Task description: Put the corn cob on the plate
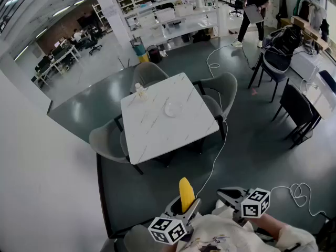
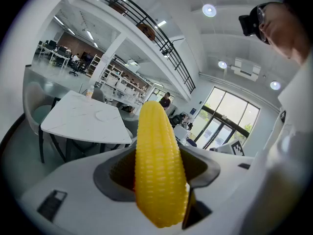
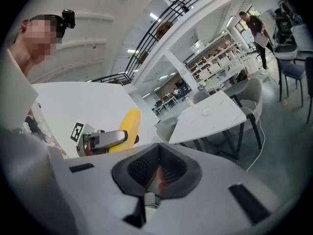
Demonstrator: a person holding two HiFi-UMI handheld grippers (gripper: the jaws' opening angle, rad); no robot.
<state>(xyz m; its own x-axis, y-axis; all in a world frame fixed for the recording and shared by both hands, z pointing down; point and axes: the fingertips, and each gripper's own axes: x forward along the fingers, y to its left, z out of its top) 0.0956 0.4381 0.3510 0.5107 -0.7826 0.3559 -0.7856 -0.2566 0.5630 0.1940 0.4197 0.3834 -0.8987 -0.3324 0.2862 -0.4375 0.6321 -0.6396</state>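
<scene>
- Down at the bottom edge of the head view, I am holding the left gripper (image 1: 184, 210) close to my body, its jaws clamping the corn (image 1: 186, 192).
- The corn is standing nearly upright between the pads, its tip pointing up and away from me, and the jaws are spreading wide round it.
- Just beside it, I am holding the right gripper (image 1: 226, 194) with its jaws pressing together and nothing between them.
- The plate (image 1: 172, 108) is lying near the middle of the white table (image 1: 152, 135), well apart from the corn.
- Grey chairs (image 1: 223, 91) are standing round the table, and a cable (image 1: 218, 151) is trailing across the floor beside it.
</scene>
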